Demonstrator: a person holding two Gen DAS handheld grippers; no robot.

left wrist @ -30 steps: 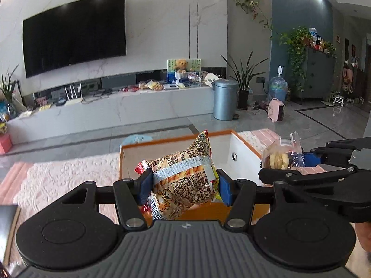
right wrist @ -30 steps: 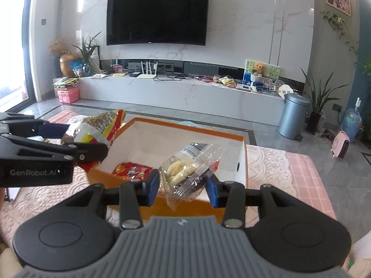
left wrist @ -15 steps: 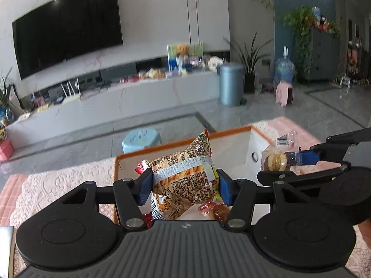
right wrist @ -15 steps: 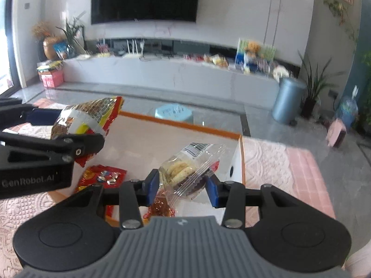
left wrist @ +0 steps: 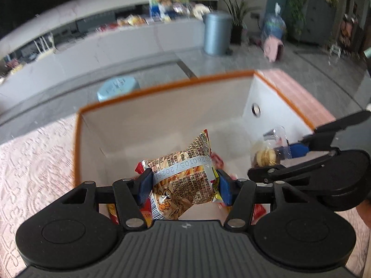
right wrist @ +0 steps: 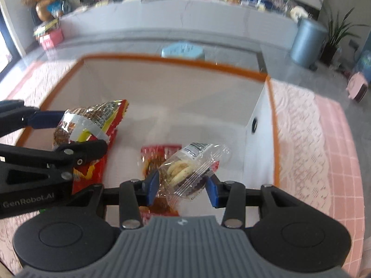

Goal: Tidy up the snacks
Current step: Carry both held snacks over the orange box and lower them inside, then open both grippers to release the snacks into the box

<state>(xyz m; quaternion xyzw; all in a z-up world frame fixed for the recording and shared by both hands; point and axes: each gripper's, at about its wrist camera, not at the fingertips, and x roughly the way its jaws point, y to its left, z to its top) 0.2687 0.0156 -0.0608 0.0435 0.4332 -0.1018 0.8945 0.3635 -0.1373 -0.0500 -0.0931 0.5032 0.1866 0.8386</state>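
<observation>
My left gripper is shut on a puffy yellow-and-red snack bag, held over the inside of a white box with an orange rim. My right gripper is shut on a clear packet of round biscuits, also over the box. Each gripper shows in the other's view: the right one with its biscuit packet at the right, the left one with its snack bag at the left. Red snack packs lie on the box floor beneath both.
The box stands on a pink lace cloth. Behind it are a grey floor, a light-blue stool, a long white TV bench with clutter, a metal bin and potted plants.
Both grippers have tilted downward and moved forward over the box while keeping hold of their packets. The box interior and the red packs on its floor now fill the views.
</observation>
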